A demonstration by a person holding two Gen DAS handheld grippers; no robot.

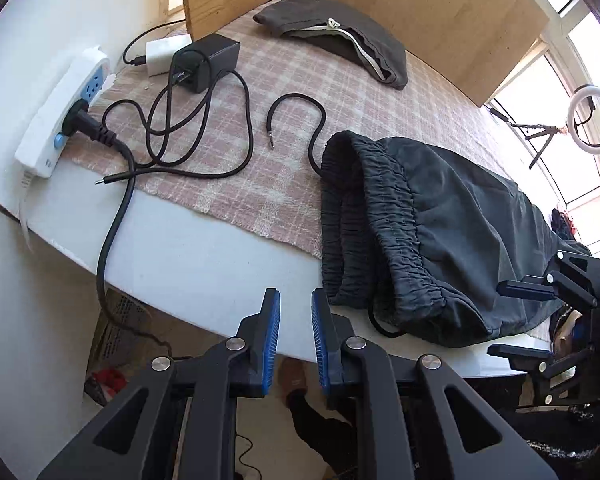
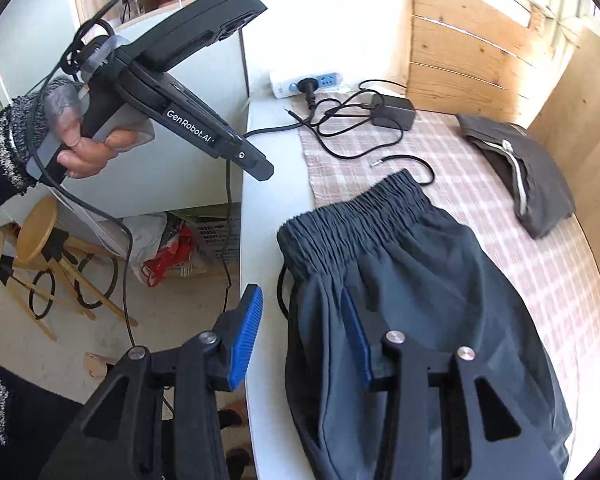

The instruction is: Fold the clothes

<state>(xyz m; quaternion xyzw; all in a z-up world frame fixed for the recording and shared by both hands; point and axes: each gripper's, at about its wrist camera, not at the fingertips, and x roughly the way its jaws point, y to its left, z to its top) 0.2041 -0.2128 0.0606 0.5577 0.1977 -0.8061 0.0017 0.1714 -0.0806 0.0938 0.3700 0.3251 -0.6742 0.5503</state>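
Observation:
Dark shorts (image 1: 452, 216) (image 2: 420, 272) with a gathered elastic waistband lie flat on the plaid cloth, hanging a little over the table's near edge. My right gripper (image 2: 300, 320) (image 1: 500, 320) stands open wide at that near edge, with its right finger (image 2: 356, 340) over the fabric and its left finger (image 2: 246, 336) off the table side. My left gripper (image 1: 296, 320) (image 2: 260, 168) hovers open, with a narrow gap and nothing in it, just left of the waistband. A folded dark grey garment (image 1: 340, 40) (image 2: 528, 172) rests at the back.
A white power strip (image 1: 68, 100) (image 2: 308, 80), a black adapter (image 1: 204, 60) (image 2: 392, 110) and loose cables (image 1: 204, 136) lie left of the shorts. Wooden boards (image 1: 440, 12) (image 2: 472, 48) close the far side. Stools (image 2: 36, 232) stand on the floor.

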